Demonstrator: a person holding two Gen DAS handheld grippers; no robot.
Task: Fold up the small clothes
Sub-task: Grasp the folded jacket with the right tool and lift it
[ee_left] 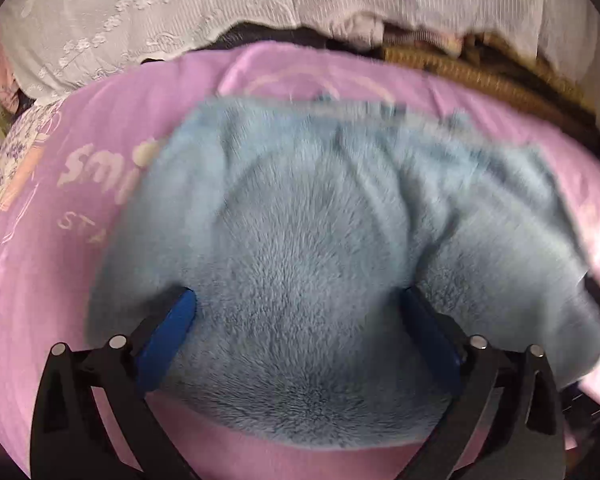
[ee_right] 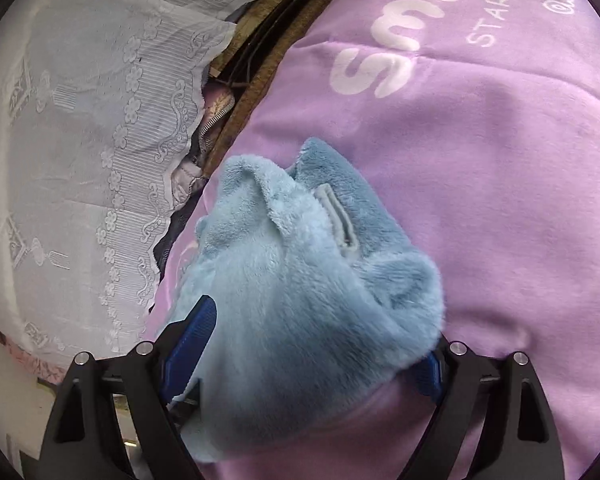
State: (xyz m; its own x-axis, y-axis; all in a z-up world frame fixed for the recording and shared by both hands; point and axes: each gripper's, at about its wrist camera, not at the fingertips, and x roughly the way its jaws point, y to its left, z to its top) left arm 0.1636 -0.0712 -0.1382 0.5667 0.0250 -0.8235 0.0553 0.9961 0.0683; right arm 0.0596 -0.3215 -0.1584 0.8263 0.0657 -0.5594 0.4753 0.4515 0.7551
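A light blue fluffy garment [ee_left: 320, 220] lies rumpled on a pink blanket [ee_left: 40, 260] printed with white lettering. My left gripper [ee_left: 298, 296] points down onto it, its blue fingers [ee_left: 180, 316] spread wide and the plush bulging between them. In the right wrist view the same garment [ee_right: 300, 280] is bunched up, with a pale loop tag [ee_right: 342, 220] showing. My right gripper [ee_right: 312, 304] stands open astride this bunch. Its left finger [ee_right: 192, 336] lies along the fabric, and the right finger [ee_right: 432, 376] is mostly covered by it.
White lace fabric [ee_left: 140, 20] [ee_right: 80, 140] hangs or lies beyond the blanket's [ee_right: 500, 160] far edge. A brown woven edge [ee_left: 480, 76] [ee_right: 260, 80] and dark bits of clothing sit in the gap between them. The left wrist view is blurred by motion.
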